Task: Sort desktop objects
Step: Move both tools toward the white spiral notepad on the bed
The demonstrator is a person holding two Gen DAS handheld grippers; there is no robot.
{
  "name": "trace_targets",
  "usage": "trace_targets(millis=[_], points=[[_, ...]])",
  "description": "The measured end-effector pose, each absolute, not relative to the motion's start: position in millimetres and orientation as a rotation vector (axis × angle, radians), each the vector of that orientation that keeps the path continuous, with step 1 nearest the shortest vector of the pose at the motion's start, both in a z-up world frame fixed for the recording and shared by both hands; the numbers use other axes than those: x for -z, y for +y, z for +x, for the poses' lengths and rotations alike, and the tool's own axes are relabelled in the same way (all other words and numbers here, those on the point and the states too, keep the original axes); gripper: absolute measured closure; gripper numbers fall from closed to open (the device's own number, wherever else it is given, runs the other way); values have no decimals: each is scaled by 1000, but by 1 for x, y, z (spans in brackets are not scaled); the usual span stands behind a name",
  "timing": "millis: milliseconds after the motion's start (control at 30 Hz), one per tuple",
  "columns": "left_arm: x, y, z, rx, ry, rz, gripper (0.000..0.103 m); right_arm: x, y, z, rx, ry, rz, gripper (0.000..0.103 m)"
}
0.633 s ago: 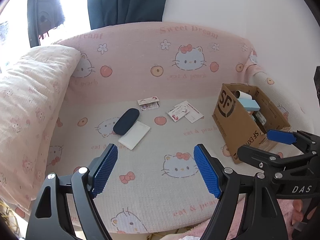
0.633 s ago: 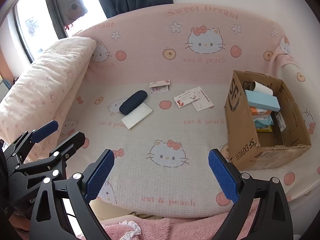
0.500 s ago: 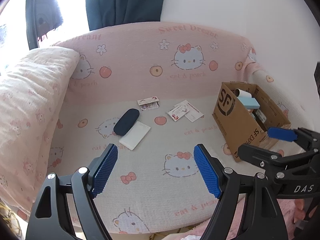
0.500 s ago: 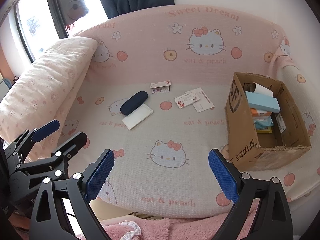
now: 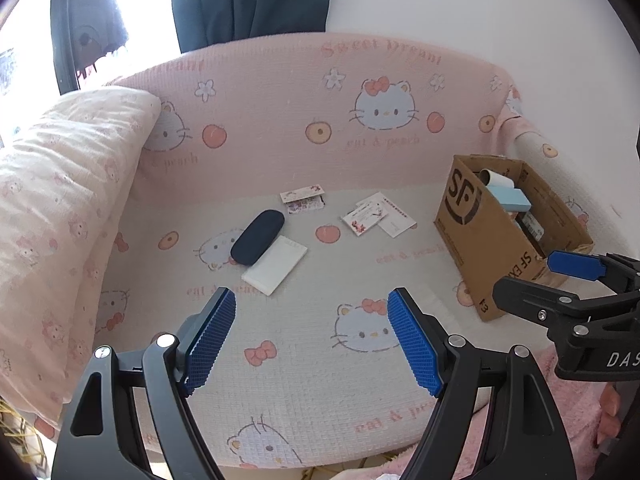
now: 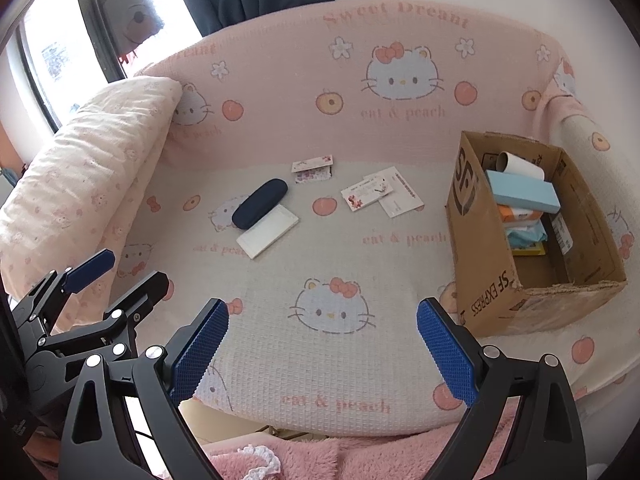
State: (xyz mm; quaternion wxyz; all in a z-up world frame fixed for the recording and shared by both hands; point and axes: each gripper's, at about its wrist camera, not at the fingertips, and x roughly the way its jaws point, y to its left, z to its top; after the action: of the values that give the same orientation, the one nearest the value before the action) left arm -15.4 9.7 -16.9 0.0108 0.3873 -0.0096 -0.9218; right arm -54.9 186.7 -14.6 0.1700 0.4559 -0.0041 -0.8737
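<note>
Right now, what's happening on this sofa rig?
A person holds two tools over a pink cartoon-print sofa cover, sorting loose items. The left tool and right tool are both open and empty, hovering short of the items. A dark glasses case, a white notepad and some cards lie on the seat. The cardboard box at the right already holds several items. Nothing is being grasped.

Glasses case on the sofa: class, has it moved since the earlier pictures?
No. The glasses case still lies partly on the white notebook, left of the cardboard box.
</note>
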Motion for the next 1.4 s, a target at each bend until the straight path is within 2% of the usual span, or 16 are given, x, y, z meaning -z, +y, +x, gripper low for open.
trace_targets(millis=[567, 900, 1033, 1233, 1400], points=[[68, -10, -75, 2840, 59, 1290, 21, 63, 147, -120, 2416, 35, 1379, 8], [117, -26, -126, 2830, 146, 1348, 21, 109, 136, -176, 2410, 4, 1419, 8], [139, -25, -149, 2840, 209, 1353, 21, 131, 143, -199, 2416, -41, 1419, 8], [165, -21, -170, 2863, 264, 1365, 21, 158, 164, -236, 2373, -254, 1461, 8], [199, -26, -181, 2796, 254, 1422, 21, 184, 154, -250, 2341, -279, 1423, 8]])
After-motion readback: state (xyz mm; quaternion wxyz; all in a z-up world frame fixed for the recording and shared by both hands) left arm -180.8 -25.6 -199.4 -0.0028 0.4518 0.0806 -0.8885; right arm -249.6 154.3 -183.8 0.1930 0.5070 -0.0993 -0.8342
